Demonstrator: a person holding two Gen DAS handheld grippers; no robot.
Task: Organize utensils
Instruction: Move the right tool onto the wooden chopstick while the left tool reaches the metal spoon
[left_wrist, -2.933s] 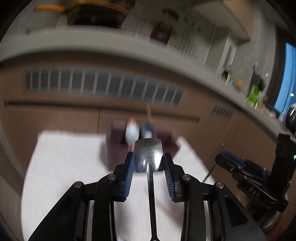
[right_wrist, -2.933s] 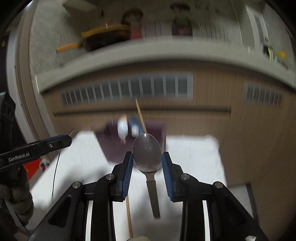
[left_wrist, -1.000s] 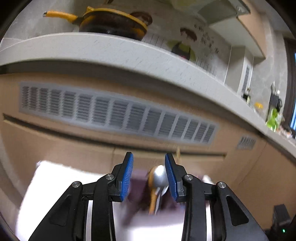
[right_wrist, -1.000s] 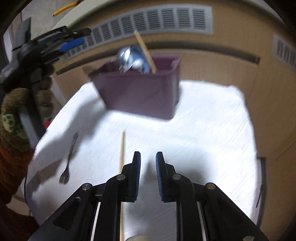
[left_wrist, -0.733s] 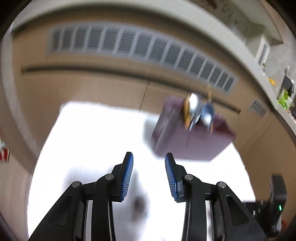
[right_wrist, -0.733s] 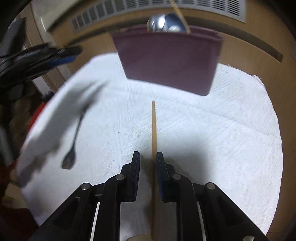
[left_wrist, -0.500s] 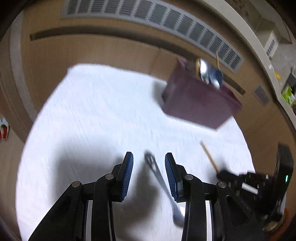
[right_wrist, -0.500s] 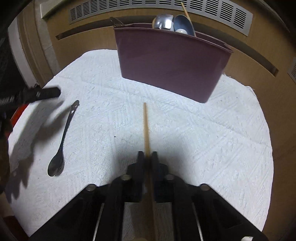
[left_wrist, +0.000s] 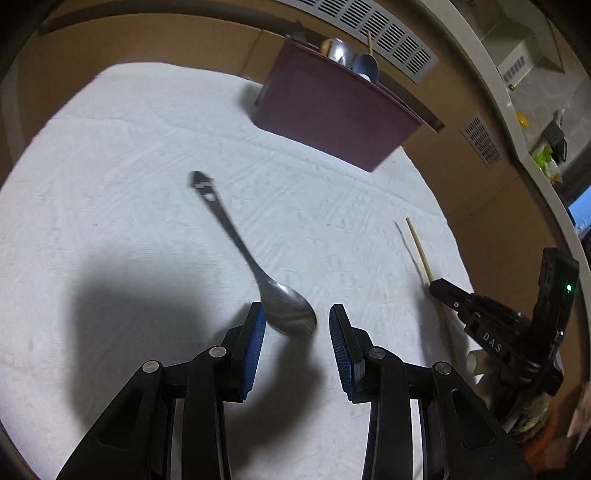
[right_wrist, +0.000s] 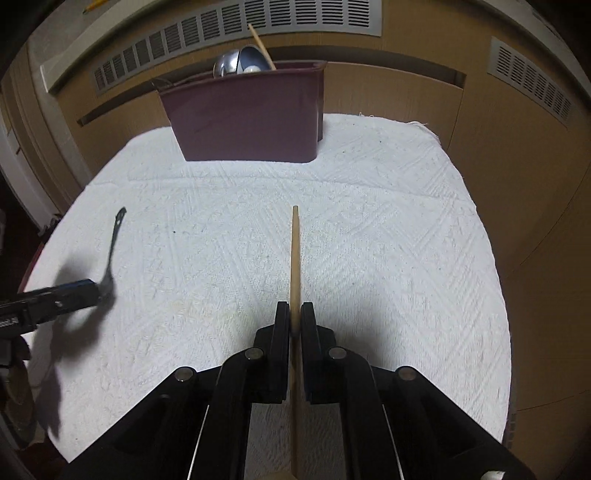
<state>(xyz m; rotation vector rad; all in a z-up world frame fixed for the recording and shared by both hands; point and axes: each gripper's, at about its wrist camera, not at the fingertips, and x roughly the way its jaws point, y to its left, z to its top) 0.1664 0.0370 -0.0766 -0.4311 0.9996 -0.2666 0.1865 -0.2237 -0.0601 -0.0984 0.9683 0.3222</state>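
Observation:
A metal spoon (left_wrist: 240, 243) lies on the white cloth (left_wrist: 110, 147), bowl toward me. My left gripper (left_wrist: 295, 314) is open low over it, with the bowl between the blue pads (left_wrist: 255, 332) and apart from both. A wooden chopstick (right_wrist: 295, 251) runs forward from my right gripper (right_wrist: 294, 314). Its pads still press the chopstick while the jaws are opening slightly. The purple caddy (right_wrist: 247, 118) stands at the cloth's far edge and holds spoons and a chopstick. The right wrist view shows the spoon (right_wrist: 112, 243) beside my left gripper (right_wrist: 55, 295).
Brown cabinet fronts with a grey vent grille (right_wrist: 236, 26) rise right behind the caddy. The cloth (right_wrist: 388, 258) ends in a rounded edge on every side. A countertop edge (left_wrist: 517, 92) curves past at the upper right.
My left gripper dropped from facing the cabinet down over the spoon, still open. My right gripper slid onto the chopstick and shut on it.

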